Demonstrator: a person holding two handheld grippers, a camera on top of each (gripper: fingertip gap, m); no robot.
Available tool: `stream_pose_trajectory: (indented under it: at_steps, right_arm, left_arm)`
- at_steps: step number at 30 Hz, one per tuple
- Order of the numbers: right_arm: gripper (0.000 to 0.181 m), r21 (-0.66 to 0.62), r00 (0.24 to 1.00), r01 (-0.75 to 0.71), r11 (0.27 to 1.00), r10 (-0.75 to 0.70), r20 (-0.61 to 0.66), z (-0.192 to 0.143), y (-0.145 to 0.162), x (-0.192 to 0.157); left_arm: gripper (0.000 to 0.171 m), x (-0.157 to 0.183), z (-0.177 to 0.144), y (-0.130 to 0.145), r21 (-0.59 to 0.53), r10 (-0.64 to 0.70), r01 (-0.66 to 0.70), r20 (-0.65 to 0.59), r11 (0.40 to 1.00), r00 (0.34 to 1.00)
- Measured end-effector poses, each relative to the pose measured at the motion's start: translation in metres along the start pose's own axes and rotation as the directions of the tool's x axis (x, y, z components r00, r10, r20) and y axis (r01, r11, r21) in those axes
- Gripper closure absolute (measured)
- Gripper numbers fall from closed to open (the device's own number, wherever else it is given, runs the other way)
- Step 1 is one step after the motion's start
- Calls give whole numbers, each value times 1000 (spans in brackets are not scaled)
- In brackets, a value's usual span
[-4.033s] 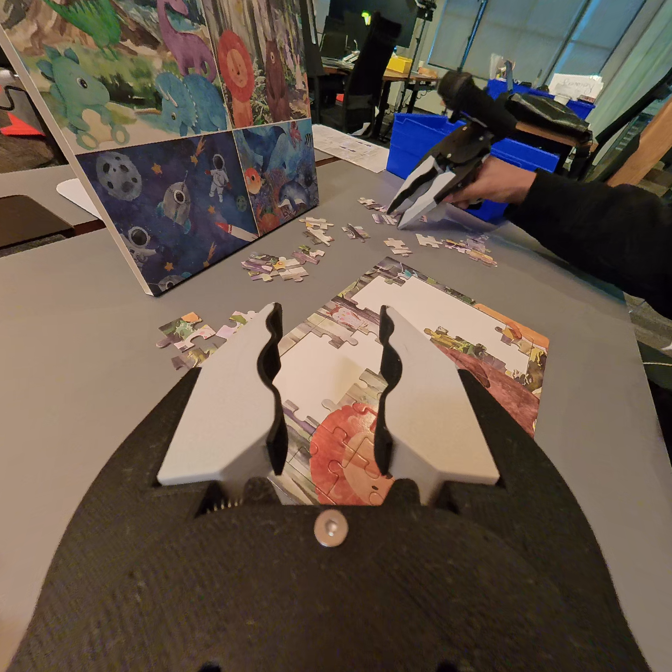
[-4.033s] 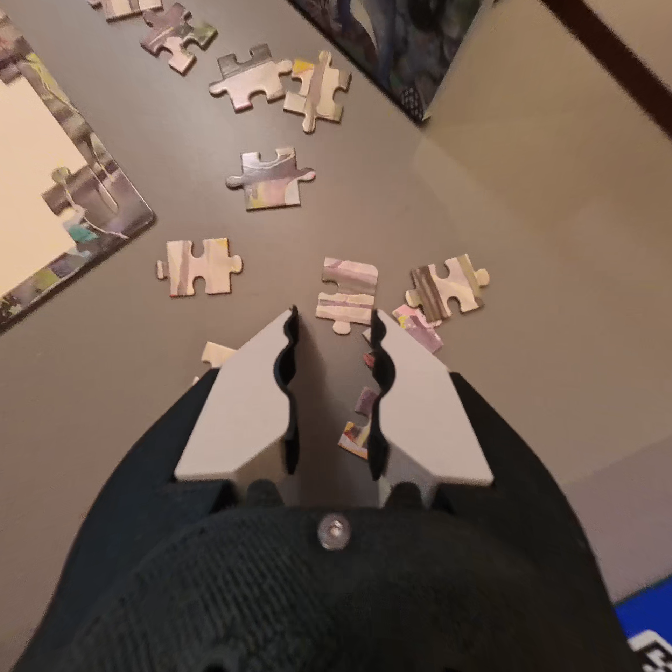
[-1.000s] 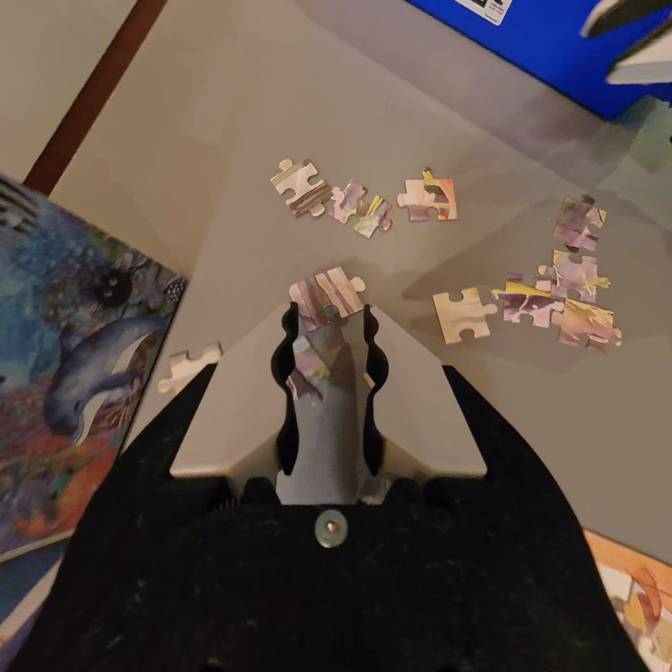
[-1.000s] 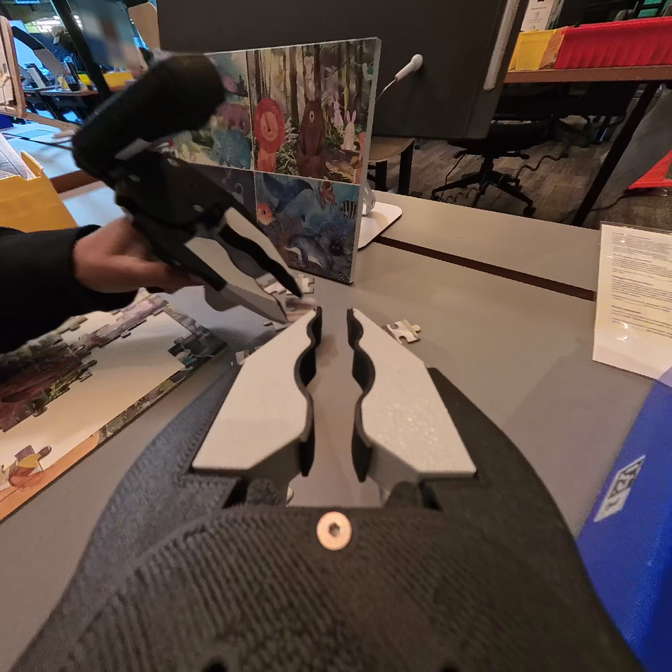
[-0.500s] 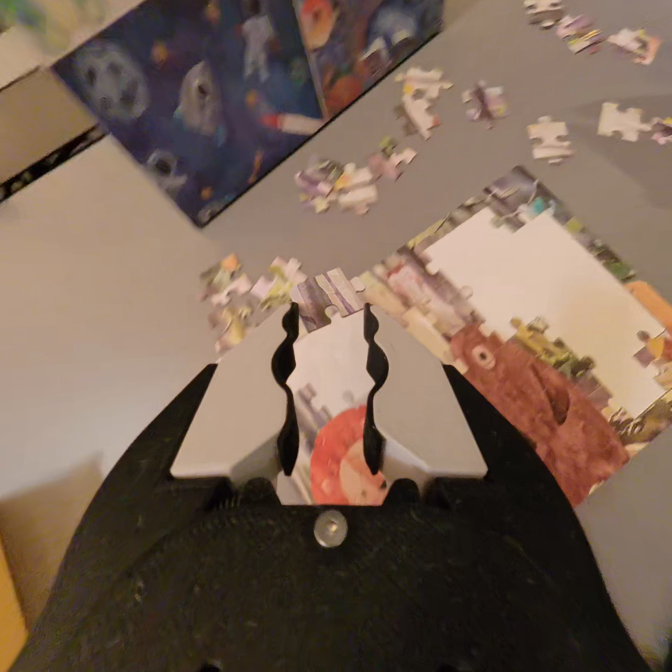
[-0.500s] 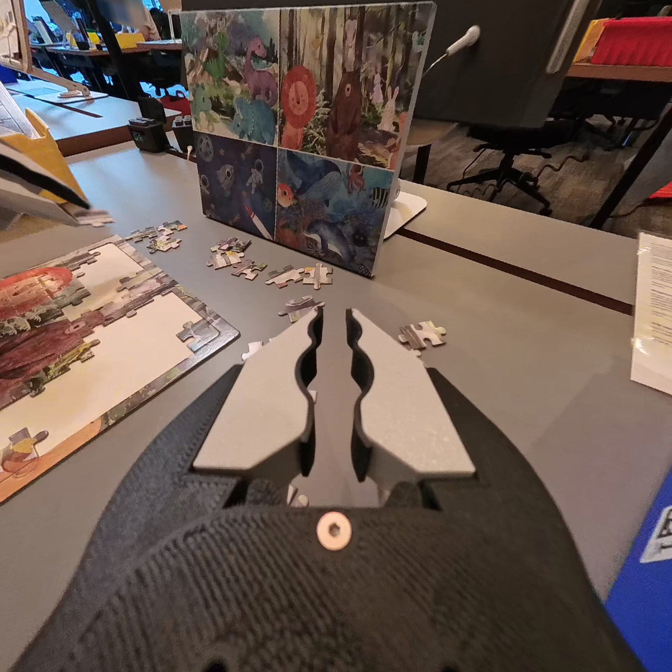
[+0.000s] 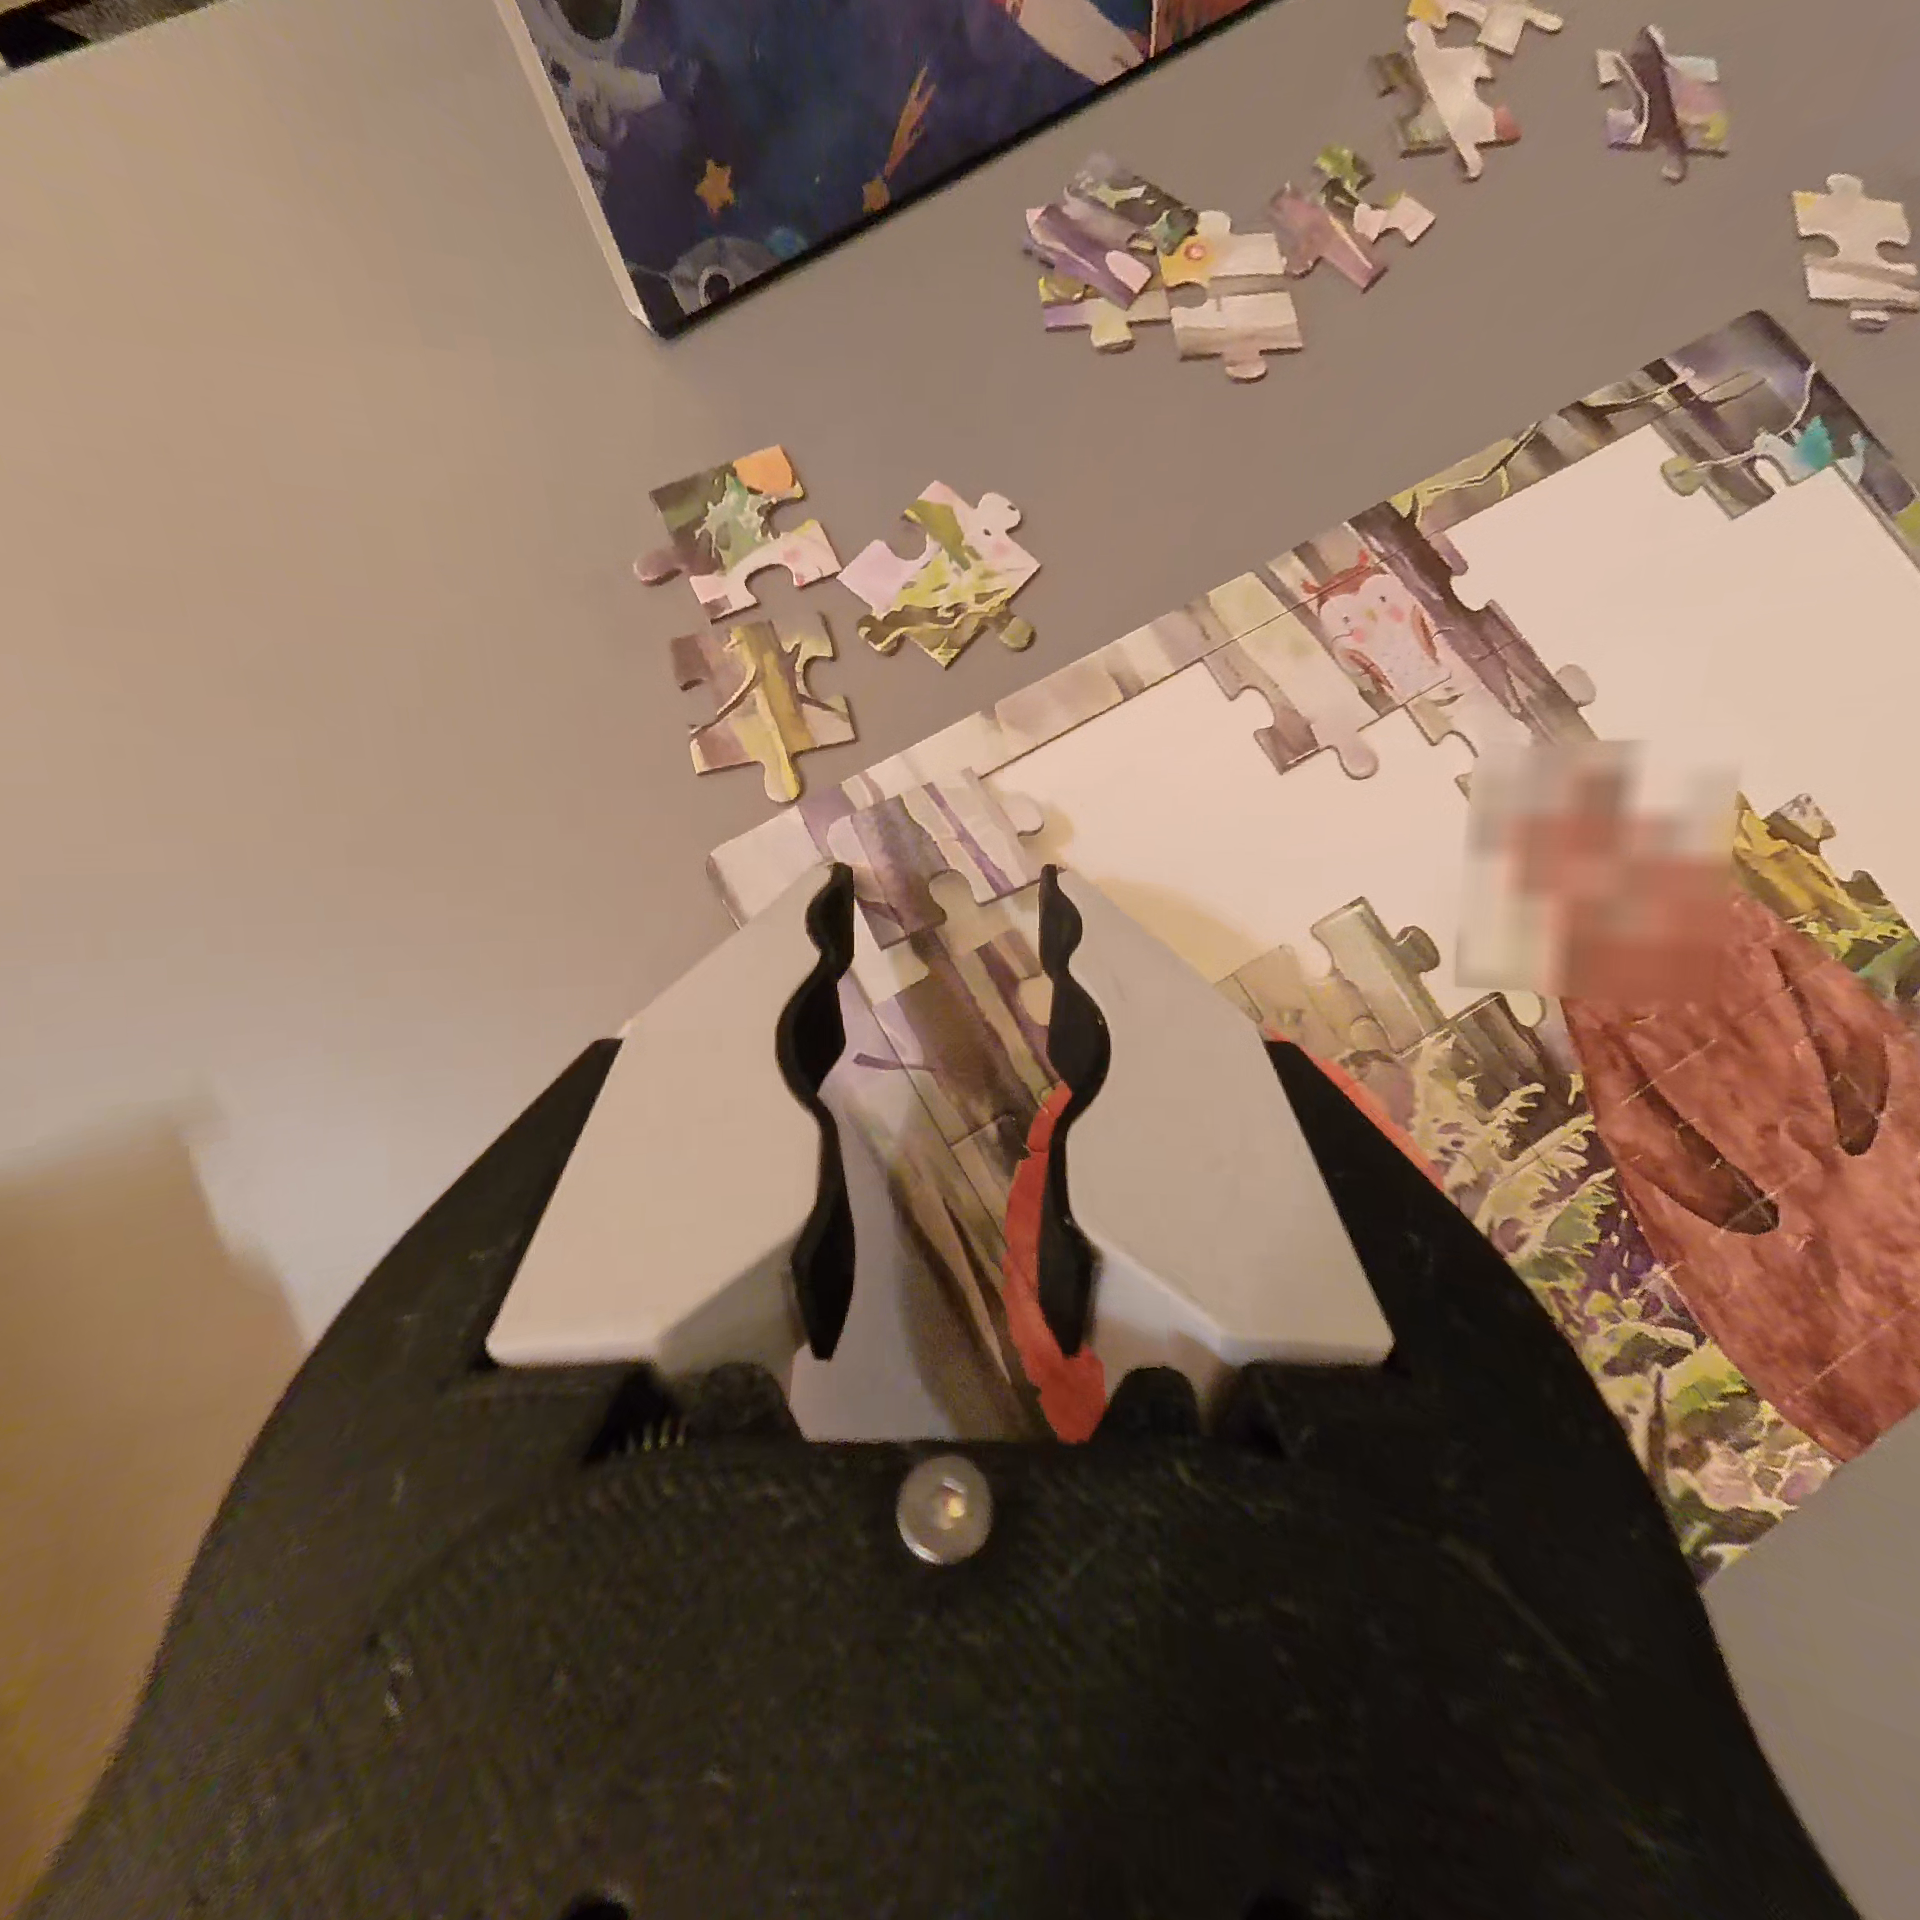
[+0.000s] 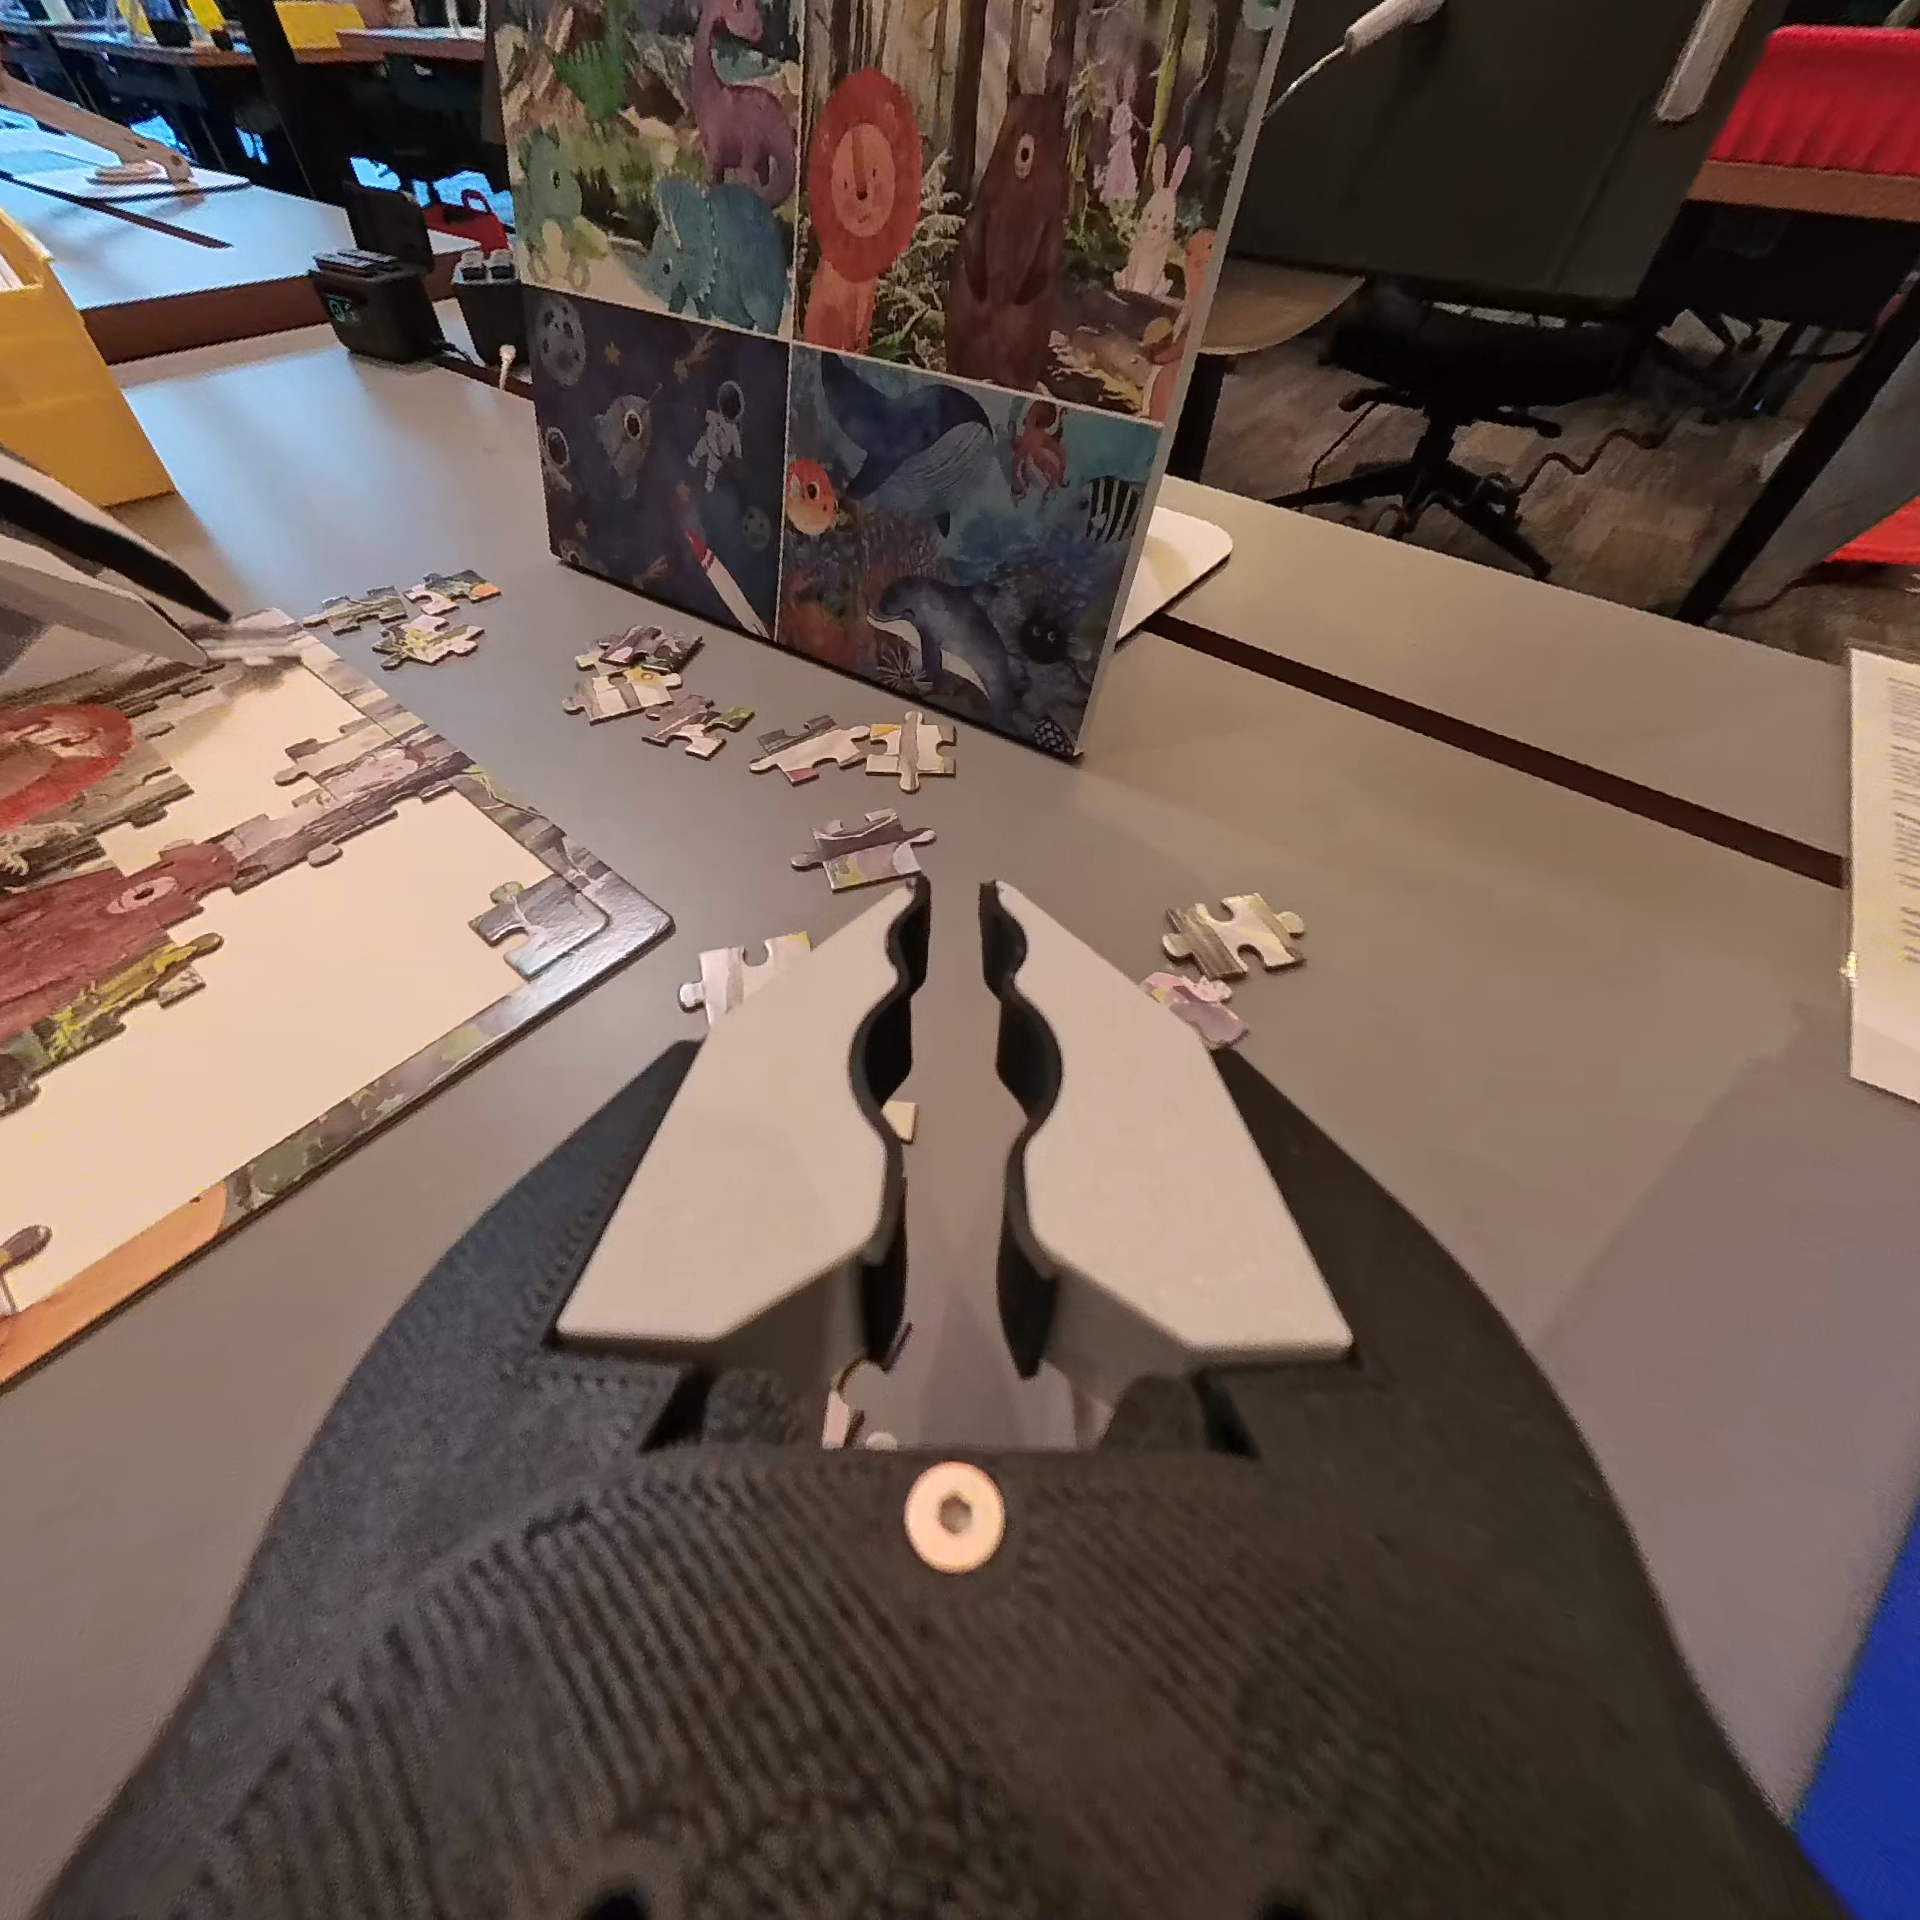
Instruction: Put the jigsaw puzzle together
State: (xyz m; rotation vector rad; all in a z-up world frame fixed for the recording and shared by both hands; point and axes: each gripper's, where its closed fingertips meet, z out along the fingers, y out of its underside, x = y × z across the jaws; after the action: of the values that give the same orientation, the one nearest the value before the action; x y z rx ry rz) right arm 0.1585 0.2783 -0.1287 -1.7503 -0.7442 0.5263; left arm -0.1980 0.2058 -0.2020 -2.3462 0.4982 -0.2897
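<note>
Since half a second ago the left gripper (image 7: 940, 883) has dropped low over the near-left corner of the partly built jigsaw in its cream-backed tray (image 7: 1195, 831). The right gripper (image 8: 954, 888) has barely shifted.

- Left jaws: part-way apart. The tips look clamped on a small purple-and-grey striped cardboard puzzle piece (image 7: 925, 842), which sits at the tips, over the tray's corner rim.
- Right jaws: nearly together with a thin slit between them, holding nothing. They hover over the flat grey table (image 8: 1455, 1039).

Risks, as I judge them:
- The piece lies across the tips and hides its own tabs. If it is lowered slightly turned, it could ride up on the neighbouring set pieces instead of seating.
- Pressing down at the rim could slide the whole tray, as nothing pins it.
- Letting go too high would let the piece skip onto the bare backing.

Room:
- Ahead and left of the left jaws, three loose green-and-purple pieces (image 7: 769, 665) lie just off the tray edge and could easily be swept aside.
- Farther ahead stands the upright picture-printed puzzle box (image 7: 831, 125).
- The table left of the jaws is open.
- Ahead of the right jaws lies a loose pale piece (image 8: 862, 847), close to the tips, with more pieces on either side.
- The white paper sheet (image 8: 1886, 883) is far right.
</note>
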Motion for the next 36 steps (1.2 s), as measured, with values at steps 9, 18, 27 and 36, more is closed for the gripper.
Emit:
stream_pose_trajectory:
  at_steps: [9,18,27,36]
  right_arm:
    - [174,0,1000,-23,1000,23,8,4,4,1]
    - [174,-13,1000,2,1000,-1,16,12,5,-12]
    - [162,47,954,-1,999,-13,299,58,-52,-121]
    - [156,-179,846,223,958,-99,524,151,-51,-274]
  left_arm:
    - [136,-5,0,14,-20,14,-13,48,1000,999]
    - [130,-3,-10,12,27,-3,2,36,1000,999]
    - [142,-27,-37,-45,198,56,-45,-49,979,997]
    - [154,-8,1,-92,314,315,-217,-309,924,897]
